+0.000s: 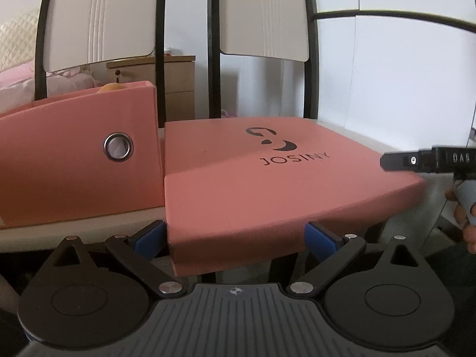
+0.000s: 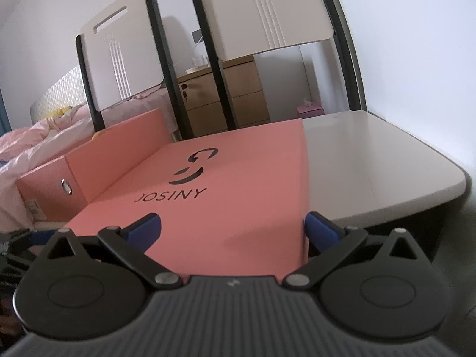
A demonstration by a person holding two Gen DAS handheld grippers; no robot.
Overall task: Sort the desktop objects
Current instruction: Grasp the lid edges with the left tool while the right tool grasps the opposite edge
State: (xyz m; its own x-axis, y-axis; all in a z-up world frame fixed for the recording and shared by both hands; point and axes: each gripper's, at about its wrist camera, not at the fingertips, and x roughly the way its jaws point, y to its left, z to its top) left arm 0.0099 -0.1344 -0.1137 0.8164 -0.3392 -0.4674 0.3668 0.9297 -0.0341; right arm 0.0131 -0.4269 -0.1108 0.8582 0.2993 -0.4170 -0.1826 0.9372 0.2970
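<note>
Pink lid (image 1: 267, 184), printed JOSINY, is seen lying flat on the pale surface (image 2: 372, 160), its near edge overhanging. Left gripper (image 1: 235, 238) is held level, blue fingers (image 1: 151, 233) spread wide either side of the lid's near corner; contact cannot be told. Right gripper (image 2: 232, 229) is spread likewise over the lid's near right edge. Open pink box (image 1: 77, 160) stands at 9 o'clock, just beside the lid. A hand (image 1: 464, 217) shows at 3 o'clock.

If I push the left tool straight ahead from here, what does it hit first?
The pink lid. Its near edge already sits between the open left tool's fingers, so the body would likely meet that edge almost at once; depth is unclear.
</note>
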